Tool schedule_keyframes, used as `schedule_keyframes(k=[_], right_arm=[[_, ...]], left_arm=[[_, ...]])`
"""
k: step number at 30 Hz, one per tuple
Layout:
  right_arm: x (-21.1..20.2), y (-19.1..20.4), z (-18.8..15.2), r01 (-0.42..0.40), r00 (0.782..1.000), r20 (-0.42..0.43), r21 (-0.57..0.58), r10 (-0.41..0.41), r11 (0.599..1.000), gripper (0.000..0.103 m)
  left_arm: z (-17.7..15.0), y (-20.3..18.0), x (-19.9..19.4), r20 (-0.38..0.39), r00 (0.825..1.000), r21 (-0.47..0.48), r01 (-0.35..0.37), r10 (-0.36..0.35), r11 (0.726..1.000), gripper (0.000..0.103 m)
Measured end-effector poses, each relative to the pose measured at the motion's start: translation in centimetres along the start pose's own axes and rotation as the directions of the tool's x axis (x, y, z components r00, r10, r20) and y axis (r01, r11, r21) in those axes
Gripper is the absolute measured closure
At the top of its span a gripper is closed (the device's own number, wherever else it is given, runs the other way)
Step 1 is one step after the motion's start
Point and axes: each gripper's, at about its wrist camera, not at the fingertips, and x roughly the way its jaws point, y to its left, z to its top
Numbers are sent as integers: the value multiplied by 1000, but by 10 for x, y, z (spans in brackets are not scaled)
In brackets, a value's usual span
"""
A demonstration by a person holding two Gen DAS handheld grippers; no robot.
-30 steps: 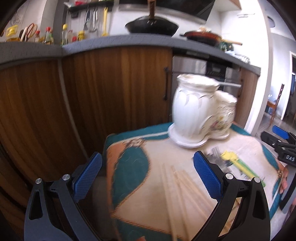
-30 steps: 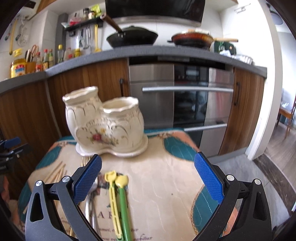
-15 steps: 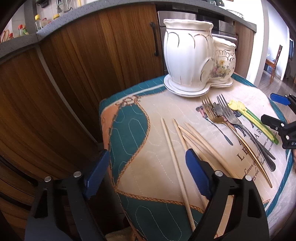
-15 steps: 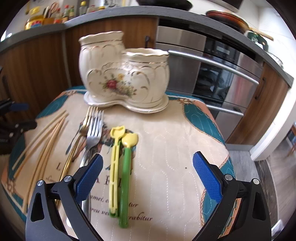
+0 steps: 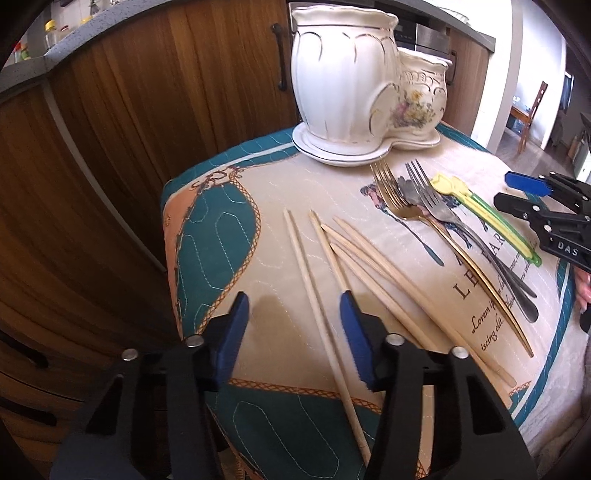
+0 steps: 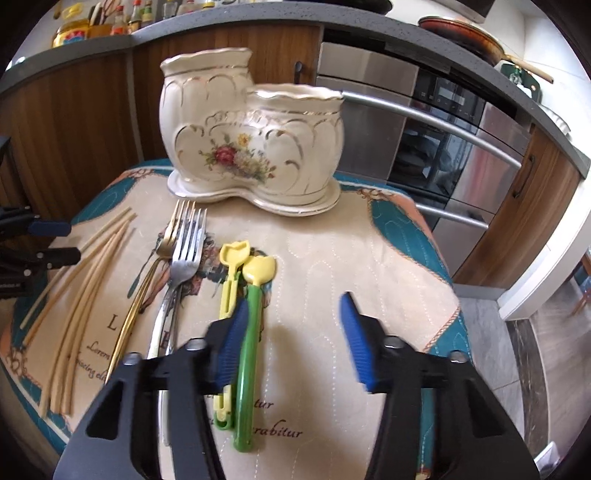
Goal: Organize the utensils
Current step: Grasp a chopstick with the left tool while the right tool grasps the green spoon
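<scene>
A white two-pot ceramic holder stands at the far end of a small cloth-covered table. Several wooden chopsticks lie on the left. Forks, one gold, lie in the middle. A yellow and a green plastic spoon lie on the right. My left gripper is open, low over the leftmost chopstick, which runs between its jaws. My right gripper is open over the spoon handles, its left pad covering them.
Wooden cabinets stand close behind and left of the table. A steel oven is behind on the right. The counter above holds bottles and pans. The table's edges drop off on all sides.
Both grippers have dropped lower and moved in over the table. Both have narrowed their jaws. The left now straddles a chopstick; the right now hangs over the plastic spoons.
</scene>
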Motion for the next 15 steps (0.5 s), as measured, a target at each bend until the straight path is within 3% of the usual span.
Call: schedule_keyframes(k=[5, 8, 15], right_arm=[[3, 3, -1, -59, 998, -20, 2, 59, 998, 67], [5, 6, 0, -53, 998, -33, -18, 52, 998, 74], [19, 11, 7, -102, 990, -98, -36, 98, 994, 79]], left_arm=[[0, 0, 3, -19, 999, 1, 27, -27, 1000, 64], [-1, -1, 3, -28, 999, 8, 35, -35, 999, 73], [0, 3, 5, -39, 998, -9, 49, -49, 999, 73]])
